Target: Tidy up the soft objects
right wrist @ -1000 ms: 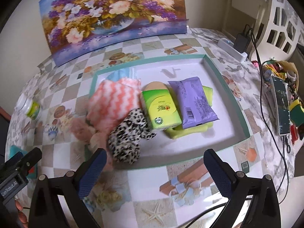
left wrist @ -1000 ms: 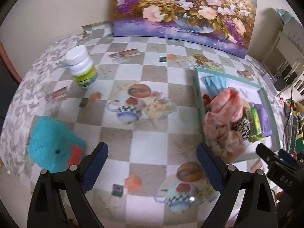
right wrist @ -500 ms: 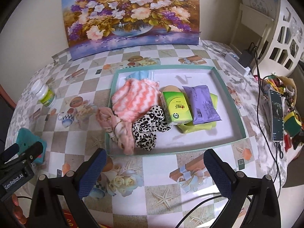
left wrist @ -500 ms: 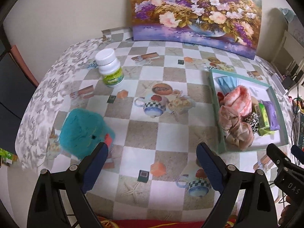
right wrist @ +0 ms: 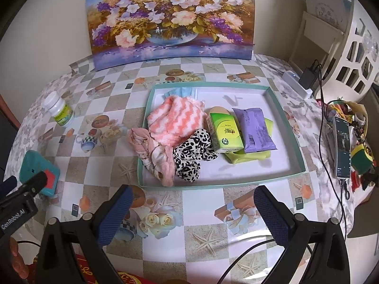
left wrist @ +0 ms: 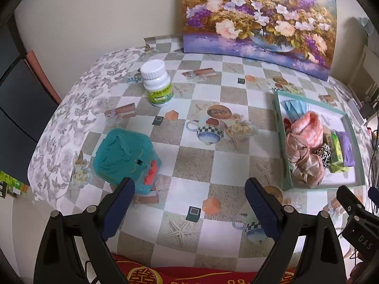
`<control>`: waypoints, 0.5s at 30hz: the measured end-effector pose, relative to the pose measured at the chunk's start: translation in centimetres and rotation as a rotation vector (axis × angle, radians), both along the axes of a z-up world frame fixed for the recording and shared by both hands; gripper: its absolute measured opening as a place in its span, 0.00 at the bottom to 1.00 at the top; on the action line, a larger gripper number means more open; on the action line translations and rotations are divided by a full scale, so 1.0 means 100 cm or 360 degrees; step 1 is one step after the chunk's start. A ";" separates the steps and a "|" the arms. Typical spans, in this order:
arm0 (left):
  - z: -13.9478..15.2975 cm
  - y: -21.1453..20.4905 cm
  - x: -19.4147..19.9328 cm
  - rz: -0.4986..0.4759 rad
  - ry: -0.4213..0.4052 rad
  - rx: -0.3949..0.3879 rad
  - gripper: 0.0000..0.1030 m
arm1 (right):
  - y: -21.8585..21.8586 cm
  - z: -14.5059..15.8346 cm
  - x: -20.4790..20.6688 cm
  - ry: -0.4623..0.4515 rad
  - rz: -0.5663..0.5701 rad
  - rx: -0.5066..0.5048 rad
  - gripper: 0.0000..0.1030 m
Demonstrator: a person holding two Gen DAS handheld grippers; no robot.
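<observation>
A teal plush cube (left wrist: 125, 158) with a red patch lies on the table's left side, also in the right wrist view (right wrist: 39, 172). A teal-rimmed tray (right wrist: 279, 99) holds a pink-striped cloth (right wrist: 177, 120), a pink scarf (right wrist: 154, 156), a leopard-print cloth (right wrist: 193, 156), a green tissue pack (right wrist: 226, 132), a purple pack (right wrist: 253, 130), a yellow cloth and a blue mask. My left gripper (left wrist: 189, 189) is open and empty, above the table's front, right of the cube. My right gripper (right wrist: 193, 203) is open and empty, in front of the tray.
A white pill bottle (left wrist: 157, 82) stands at the back left. A flower painting (right wrist: 170, 16) leans on the wall. A phone (right wrist: 342, 146), cables and clutter lie at the right edge. A white shelf (right wrist: 343, 42) stands at the back right.
Both grippers have pulled back and up from the table, so more of it shows. Both stay open. The objects have not moved.
</observation>
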State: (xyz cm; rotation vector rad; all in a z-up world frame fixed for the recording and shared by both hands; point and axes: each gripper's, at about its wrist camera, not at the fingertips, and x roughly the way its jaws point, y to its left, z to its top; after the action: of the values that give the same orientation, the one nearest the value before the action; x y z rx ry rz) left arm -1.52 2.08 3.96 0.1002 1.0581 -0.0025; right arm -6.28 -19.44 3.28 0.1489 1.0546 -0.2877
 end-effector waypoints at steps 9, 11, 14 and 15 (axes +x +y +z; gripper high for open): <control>0.000 0.000 0.000 0.0034 -0.0009 0.0034 0.91 | 0.002 -0.004 0.002 0.0027 0.0013 -0.0005 1.00; -0.002 0.002 0.001 0.0047 0.0006 0.0029 0.91 | 0.001 -0.005 0.002 0.0033 0.0009 0.0003 1.00; -0.003 0.003 0.002 0.0058 0.0019 0.0021 0.91 | -0.001 -0.005 0.001 0.0034 0.0003 0.0017 1.00; -0.003 0.003 0.002 0.0059 0.0020 0.0019 0.91 | -0.001 -0.006 0.002 0.0035 -0.0001 0.0020 1.00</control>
State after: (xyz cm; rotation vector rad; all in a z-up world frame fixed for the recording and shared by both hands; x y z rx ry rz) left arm -1.32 2.41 3.61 0.0918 1.0723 0.0367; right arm -6.13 -19.53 2.72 0.1578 1.0787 -0.2838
